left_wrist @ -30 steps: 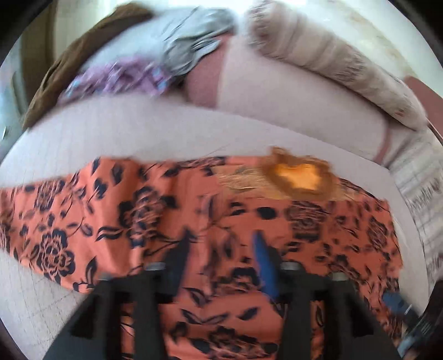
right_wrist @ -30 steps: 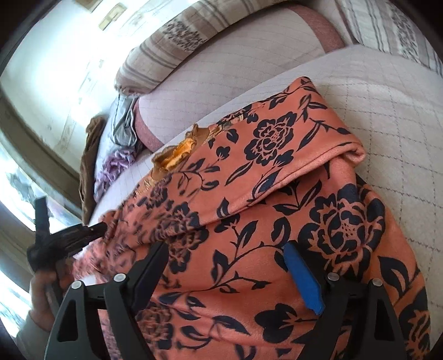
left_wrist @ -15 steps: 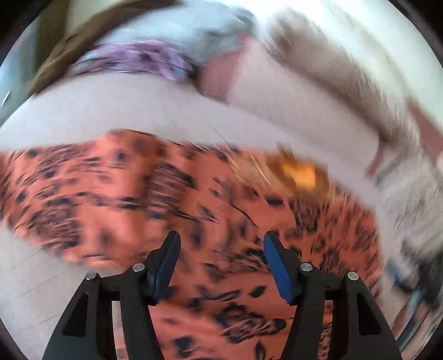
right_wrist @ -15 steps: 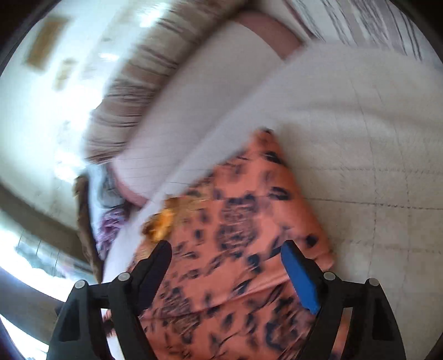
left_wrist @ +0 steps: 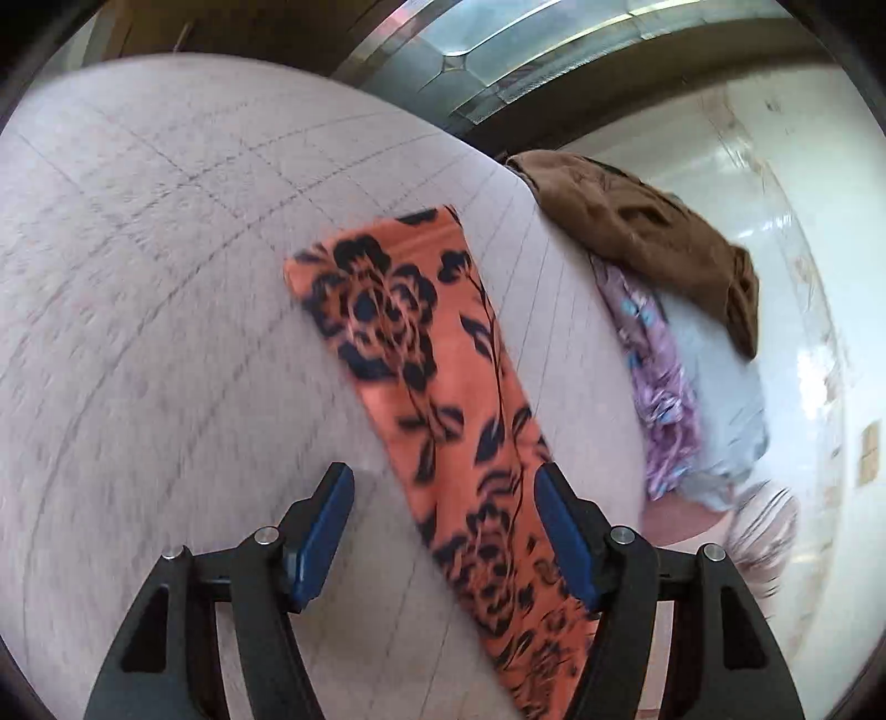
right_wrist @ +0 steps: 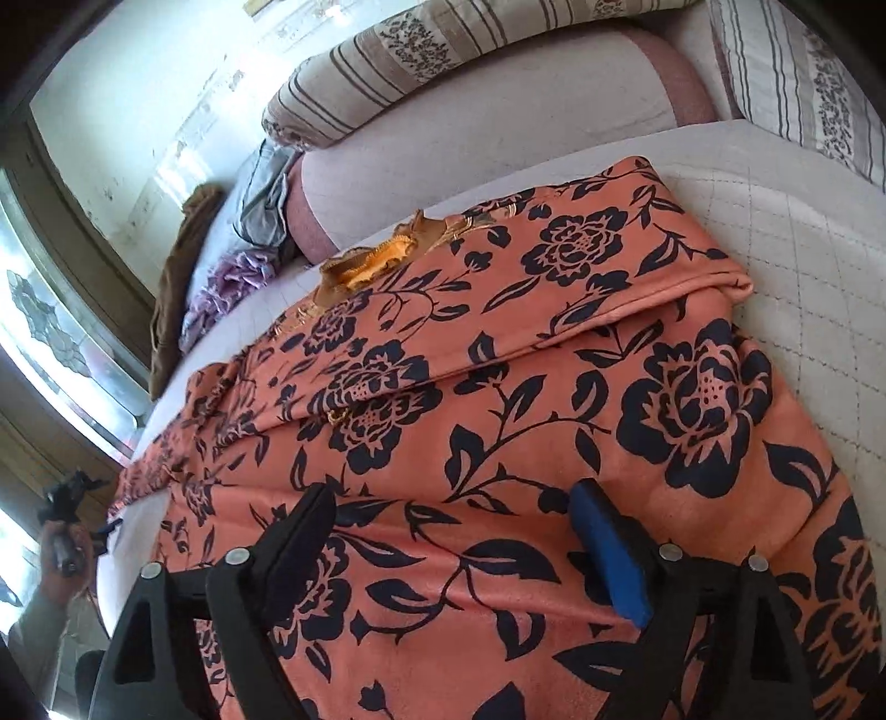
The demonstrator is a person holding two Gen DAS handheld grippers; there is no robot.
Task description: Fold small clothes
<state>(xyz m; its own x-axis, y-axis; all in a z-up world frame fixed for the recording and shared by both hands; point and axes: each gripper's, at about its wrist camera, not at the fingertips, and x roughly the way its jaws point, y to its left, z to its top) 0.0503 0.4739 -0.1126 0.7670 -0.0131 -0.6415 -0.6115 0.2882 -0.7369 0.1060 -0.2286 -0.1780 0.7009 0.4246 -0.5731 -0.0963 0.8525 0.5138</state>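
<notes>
An orange garment with a dark blue flower print (right_wrist: 498, 387) lies spread on the pale quilted bed (right_wrist: 803, 266); its right sleeve is folded over the body, and a gold-trimmed neckline (right_wrist: 382, 260) faces the pillows. In the left wrist view one long sleeve (left_wrist: 443, 399) stretches away across the quilt (left_wrist: 138, 332). My left gripper (left_wrist: 443, 498) is open, its fingers either side of the sleeve, just above it. My right gripper (right_wrist: 454, 509) is open and empty, hovering over the garment's lower body. The left gripper shows far left in the right wrist view (right_wrist: 72, 498).
A pile of other clothes, brown (left_wrist: 653, 232), purple (left_wrist: 659, 387) and grey-blue (left_wrist: 720, 387), lies at the bed's head end. Striped pillows (right_wrist: 443, 61) and a pink bolster (right_wrist: 498, 138) line the wall. A window (left_wrist: 498, 44) runs along the bed's far side.
My left gripper has swung left from the garment's body to its outstretched sleeve. My right gripper swung away and came back over the lower body. Both stayed open.
</notes>
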